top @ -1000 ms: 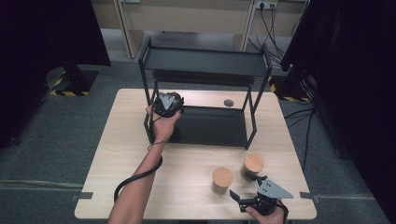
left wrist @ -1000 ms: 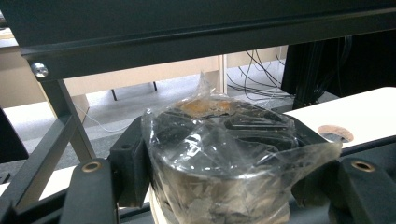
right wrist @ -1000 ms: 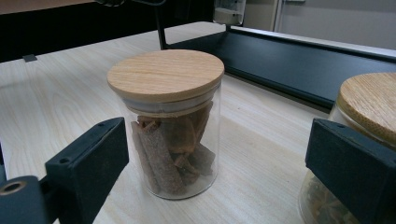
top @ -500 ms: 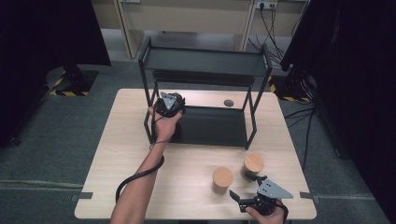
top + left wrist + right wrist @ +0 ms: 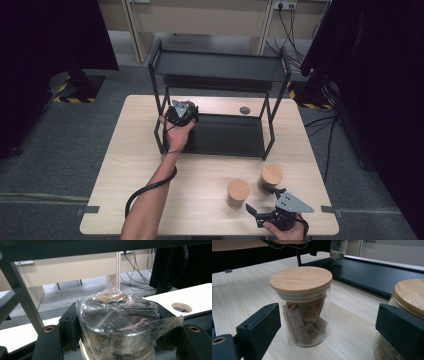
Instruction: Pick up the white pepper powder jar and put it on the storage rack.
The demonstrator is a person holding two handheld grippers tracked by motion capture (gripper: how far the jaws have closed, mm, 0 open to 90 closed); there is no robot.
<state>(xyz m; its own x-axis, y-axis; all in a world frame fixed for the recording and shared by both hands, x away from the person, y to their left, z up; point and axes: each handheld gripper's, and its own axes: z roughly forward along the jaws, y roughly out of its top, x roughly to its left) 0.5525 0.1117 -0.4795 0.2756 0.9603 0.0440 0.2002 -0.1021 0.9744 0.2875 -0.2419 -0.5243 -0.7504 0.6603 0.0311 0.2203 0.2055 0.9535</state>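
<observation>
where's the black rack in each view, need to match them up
High view: rack stands at the middle back of the table.
Left gripper view: its top bar runs along the top edge, one post at left.
Right gripper view: its lower shelf lies at upper right.
Shared landmark: the pale wood table.

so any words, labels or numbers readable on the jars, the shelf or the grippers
None can be read.
Wood-lidded jar: plain lid, no label.
Wrapped jar in the left gripper: no print visible through the film.
Black shelf: unmarked.
White plate on the back wall: too blurred to read.
</observation>
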